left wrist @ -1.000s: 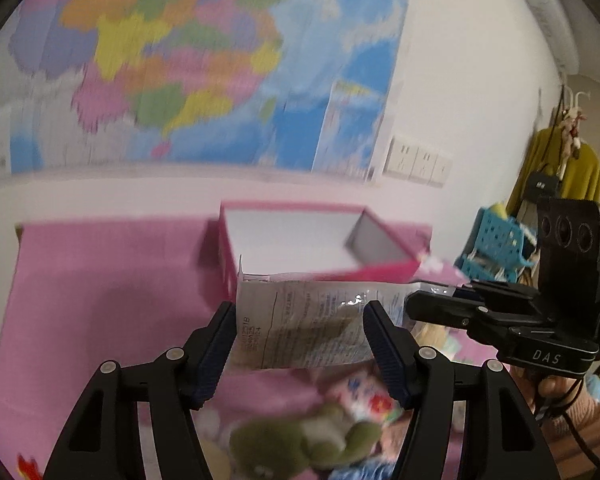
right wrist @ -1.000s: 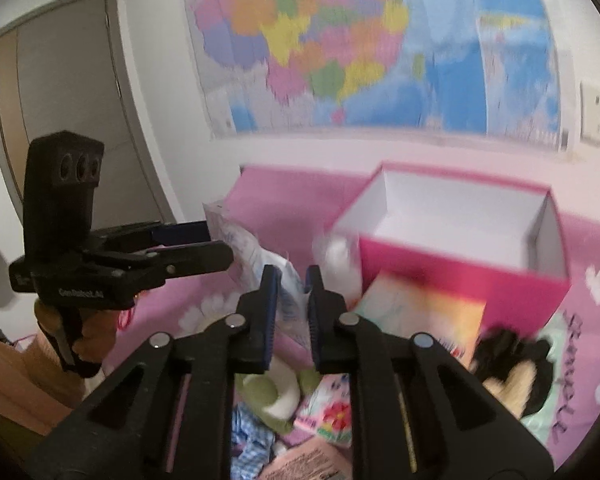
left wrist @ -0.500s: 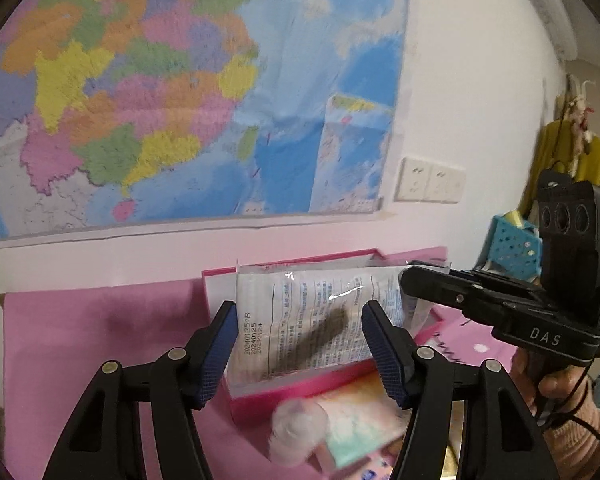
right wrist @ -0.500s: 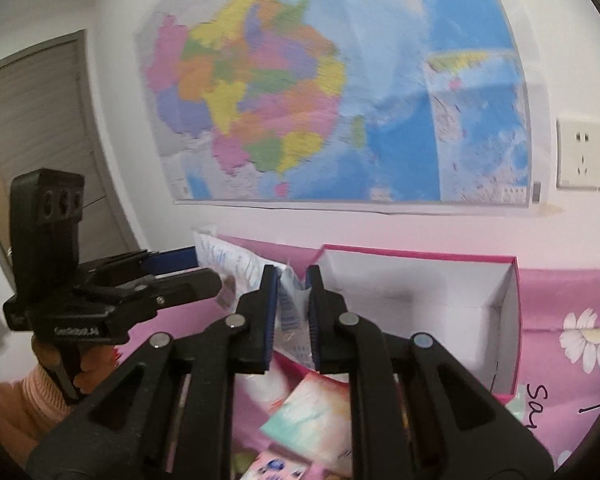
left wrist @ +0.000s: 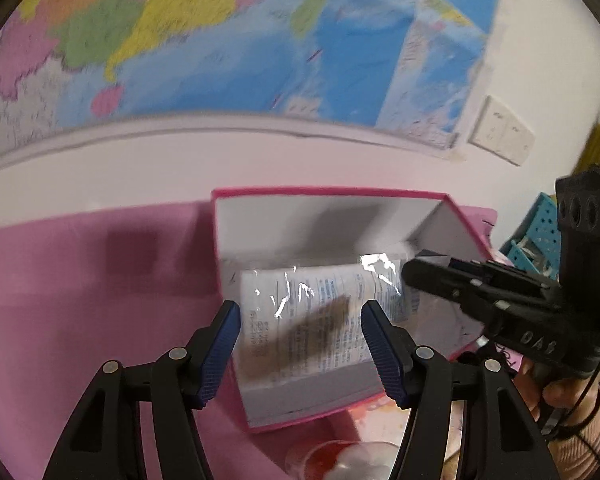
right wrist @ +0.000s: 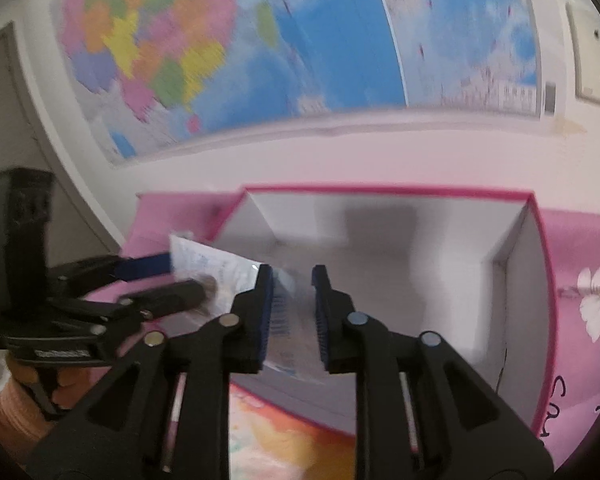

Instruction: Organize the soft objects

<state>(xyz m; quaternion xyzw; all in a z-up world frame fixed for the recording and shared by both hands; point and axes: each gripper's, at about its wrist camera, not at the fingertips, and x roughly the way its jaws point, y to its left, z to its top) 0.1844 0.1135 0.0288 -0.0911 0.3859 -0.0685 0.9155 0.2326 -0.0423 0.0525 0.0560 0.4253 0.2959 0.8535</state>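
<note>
- Left gripper (left wrist: pixel 300 336): jaws moderately wide, clamped on the two side edges of a clear plastic pack (left wrist: pixel 320 320) w/ printed text; a dark smear shows on the pack.
- Right gripper (right wrist: pixel 293 312): jaws narrow, have just been opening; pack's right end lies between them, pads look just off it.
- Pack sits low inside the pink box (left wrist: pixel 456 208), white inside, near its front-left part.
- Box stands on a pink cloth (left wrist: pixel 80 300), against the far wall, under a colourful map (left wrist: pixel 260 40).
- Wall socket (left wrist: pixel 504 130) right of the map.
- Person's hand (right wrist: pixel 28 380) grips the left tool's handle.
- Frames blurred; items near the front of the box unclear.
</note>
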